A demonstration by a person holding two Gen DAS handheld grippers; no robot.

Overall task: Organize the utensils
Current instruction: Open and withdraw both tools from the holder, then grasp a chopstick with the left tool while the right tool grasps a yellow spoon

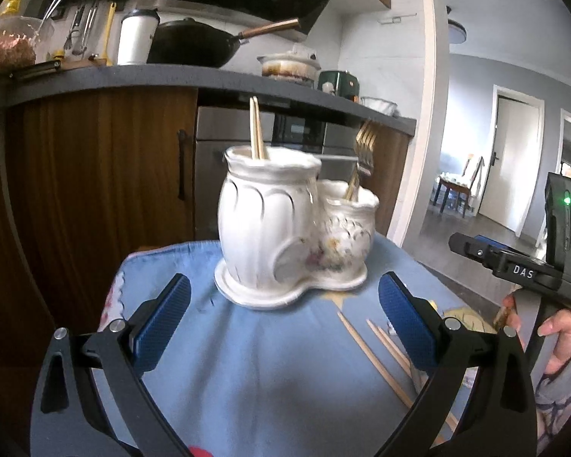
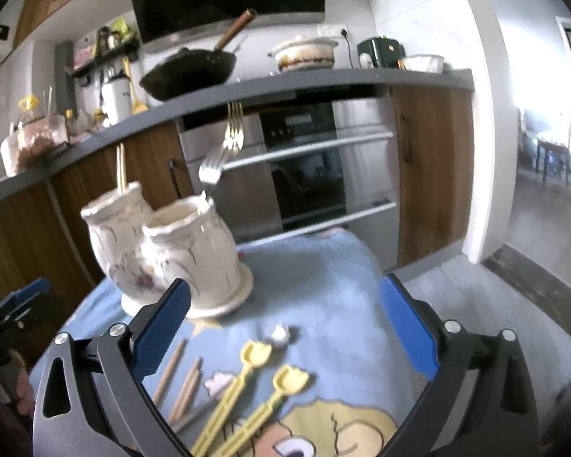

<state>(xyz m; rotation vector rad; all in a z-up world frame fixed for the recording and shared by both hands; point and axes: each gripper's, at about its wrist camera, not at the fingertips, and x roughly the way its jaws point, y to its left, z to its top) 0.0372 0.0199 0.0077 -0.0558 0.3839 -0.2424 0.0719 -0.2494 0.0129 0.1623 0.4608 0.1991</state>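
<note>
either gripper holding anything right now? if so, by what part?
Nothing held. Left gripper is open with only cloth between its fingers; right gripper is open too. The chopsticks and yellow spoons lie loose on the cloth.

We see our left gripper (image 1: 284,320) as a black frame of two angled arms with teardrop cut-outs, silver screws at the joints, and blue textured pads on its fingers (image 1: 163,320). Our right gripper (image 2: 284,320) has the same build in its own view. From the left wrist view, its black body carries white letters "DAS" and a green light. Our right hand (image 1: 559,337) shows a grey patterned sleeve.
</note>
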